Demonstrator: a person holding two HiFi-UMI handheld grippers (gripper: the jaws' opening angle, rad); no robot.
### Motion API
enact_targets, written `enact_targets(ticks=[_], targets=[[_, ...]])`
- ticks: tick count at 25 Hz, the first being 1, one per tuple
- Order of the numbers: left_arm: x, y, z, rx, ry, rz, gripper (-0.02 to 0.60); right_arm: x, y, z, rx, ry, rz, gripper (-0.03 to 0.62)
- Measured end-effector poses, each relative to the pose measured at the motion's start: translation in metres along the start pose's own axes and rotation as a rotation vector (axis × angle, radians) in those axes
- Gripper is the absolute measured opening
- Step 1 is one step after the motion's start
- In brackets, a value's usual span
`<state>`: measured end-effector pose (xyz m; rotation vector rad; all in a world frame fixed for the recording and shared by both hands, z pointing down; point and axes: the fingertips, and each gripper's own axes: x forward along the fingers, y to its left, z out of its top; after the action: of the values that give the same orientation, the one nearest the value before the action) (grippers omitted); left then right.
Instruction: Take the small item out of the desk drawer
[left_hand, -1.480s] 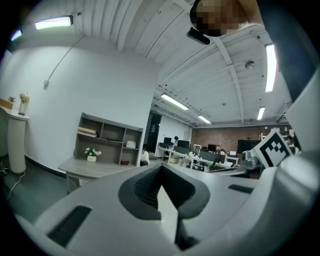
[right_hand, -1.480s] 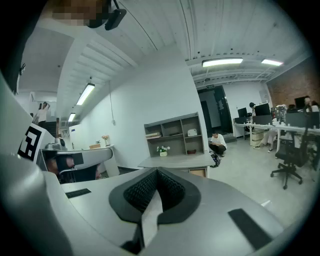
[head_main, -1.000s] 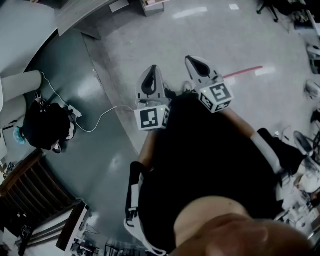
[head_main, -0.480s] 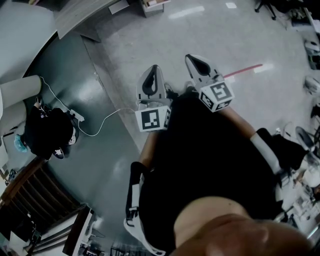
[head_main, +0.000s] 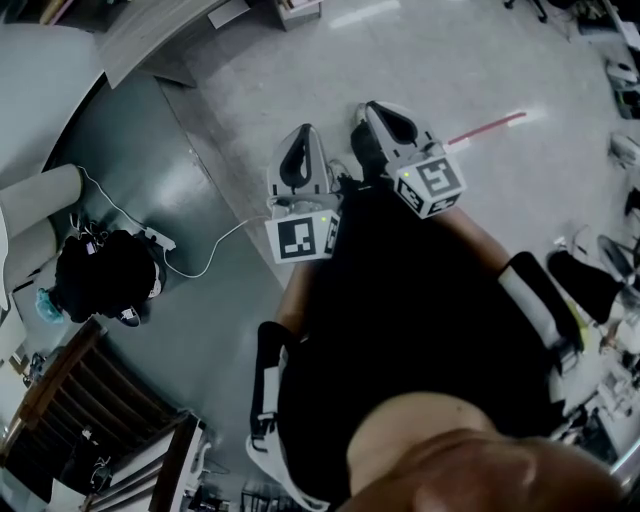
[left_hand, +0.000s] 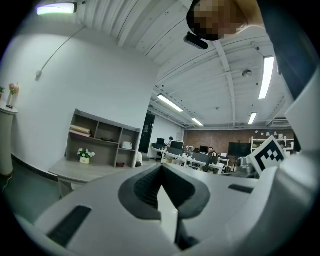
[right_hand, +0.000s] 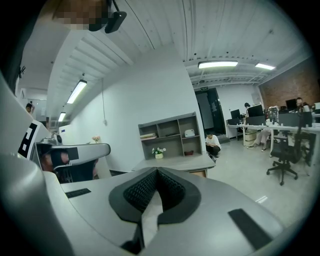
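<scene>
Left gripper (head_main: 303, 140) and right gripper (head_main: 378, 115), jaws clenched on nothing, point toward a bench (right_hand: 172, 162) well ahead, straight off the right gripper; no drawer discernible.

- Open shelf unit (right_hand: 172, 131) at twelve o'clock, white flowers (right_hand: 158, 151) at its lower left.
- Black office chair (right_hand: 282, 155) at three o'clock.
- White cable (head_main: 243, 226) on the dark floor at nine o'clock, near a black bag (head_main: 100, 280).
- Red strip (head_main: 487, 127) at two o'clock.
</scene>
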<state>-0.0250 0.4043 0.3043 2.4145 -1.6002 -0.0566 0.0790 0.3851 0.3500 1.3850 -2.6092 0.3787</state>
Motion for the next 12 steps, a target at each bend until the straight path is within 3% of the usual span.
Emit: enact_targets(ticks=[12], targets=[[0.082, 0.03, 0.005, 0.002, 0.018, 0.016, -0.002, 0.077, -0.047, 0.019, -0.014, 0.0, 0.023, -0.004]])
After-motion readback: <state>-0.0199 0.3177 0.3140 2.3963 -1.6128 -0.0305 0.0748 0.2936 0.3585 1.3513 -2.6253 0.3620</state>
